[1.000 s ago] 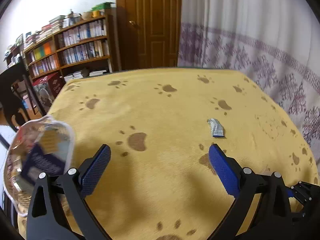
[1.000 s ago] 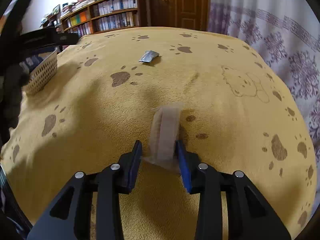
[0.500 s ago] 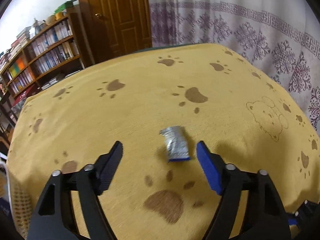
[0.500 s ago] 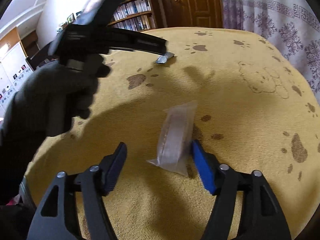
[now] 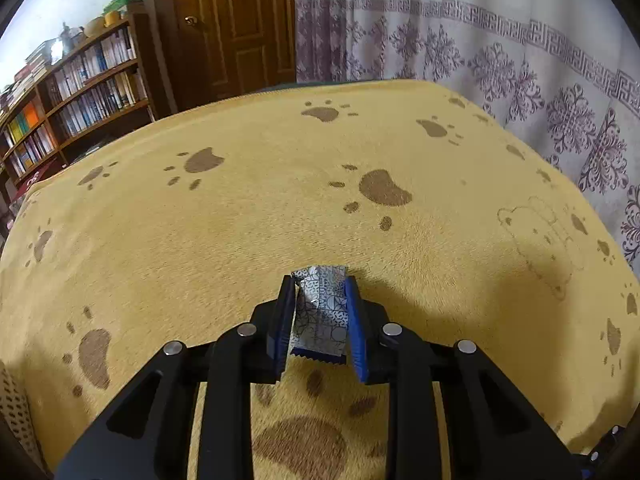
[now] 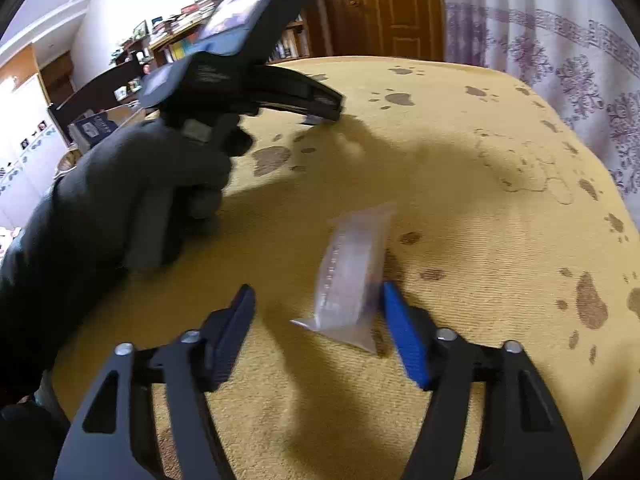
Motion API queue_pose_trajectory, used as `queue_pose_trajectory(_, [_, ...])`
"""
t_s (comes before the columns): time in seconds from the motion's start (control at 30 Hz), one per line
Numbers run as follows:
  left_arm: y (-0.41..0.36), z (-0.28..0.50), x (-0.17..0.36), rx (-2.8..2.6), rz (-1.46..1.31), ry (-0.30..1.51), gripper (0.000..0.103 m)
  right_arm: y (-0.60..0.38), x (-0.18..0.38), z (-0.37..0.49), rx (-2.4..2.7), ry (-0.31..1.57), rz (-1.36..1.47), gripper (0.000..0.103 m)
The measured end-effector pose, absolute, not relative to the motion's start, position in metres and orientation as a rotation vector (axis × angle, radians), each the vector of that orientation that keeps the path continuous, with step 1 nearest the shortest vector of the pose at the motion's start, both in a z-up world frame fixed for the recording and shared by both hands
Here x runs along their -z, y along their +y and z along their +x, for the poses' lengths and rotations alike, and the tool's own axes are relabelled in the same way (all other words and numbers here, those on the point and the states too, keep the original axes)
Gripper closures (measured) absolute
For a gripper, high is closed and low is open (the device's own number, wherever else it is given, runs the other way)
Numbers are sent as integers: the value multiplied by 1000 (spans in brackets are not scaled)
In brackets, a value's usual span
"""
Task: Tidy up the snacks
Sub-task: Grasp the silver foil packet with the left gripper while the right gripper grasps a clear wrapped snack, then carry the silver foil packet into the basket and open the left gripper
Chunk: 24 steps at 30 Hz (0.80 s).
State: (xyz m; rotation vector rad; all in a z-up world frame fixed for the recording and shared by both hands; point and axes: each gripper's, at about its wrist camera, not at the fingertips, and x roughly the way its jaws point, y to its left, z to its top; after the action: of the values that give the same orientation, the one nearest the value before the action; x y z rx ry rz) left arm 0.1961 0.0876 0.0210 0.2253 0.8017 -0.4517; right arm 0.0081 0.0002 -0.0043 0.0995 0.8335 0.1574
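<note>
A yellow blanket (image 5: 400,140) printed with brown paw marks covers the worktop. The left hand-held gripper (image 5: 319,292) has its two blue-padded fingers closed against the long sides of a small silver snack wrapper (image 5: 320,312), which lies flat on the blanket with its far end poking out past the fingertips. In the right wrist view, a gloved hand (image 6: 132,208) holds that same tool low over the cloth. The right hand-held gripper (image 6: 318,300) has its fingers spread wide; a clear plastic snack packet (image 6: 352,276) lies on the blanket between them, close to the right-side finger and somewhat blurred, so contact cannot be judged. A slice of perforated basket (image 5: 12,408) shows at the lower left edge of the left wrist view.

The step in hand looks like lifting the silver wrapper. To do it well, keep the squeeze steady, since the foil is thin and slippery, and raise it straight up so the plush cloth does not drag it loose. The clear packet would be better centred between the spread fingers before they close
</note>
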Motion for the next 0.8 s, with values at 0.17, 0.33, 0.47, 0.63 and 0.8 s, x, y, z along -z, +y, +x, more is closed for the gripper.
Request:
queue_pose_trajectory(0.17, [101, 173, -47, 448, 210, 734, 78, -6, 3, 8, -117, 832, 112, 61])
queue_pose_trajectory(0.33, [118, 148, -73, 447, 193, 673, 78, -5, 1, 8, -95, 838, 92, 65])
queue_pose_trajectory(0.47, [139, 131, -89, 437, 163, 641, 78, -7, -5, 7, -76, 826, 95, 66])
queue_pose_trajectory(0.63, [169, 116, -104, 410, 124, 613, 78, -7, -19, 0, -65, 787, 117, 66])
queue_pose_trajectory(0.8, [202, 102, -117, 372, 83, 584, 78, 2, -29, -6, -65, 760, 118, 66])
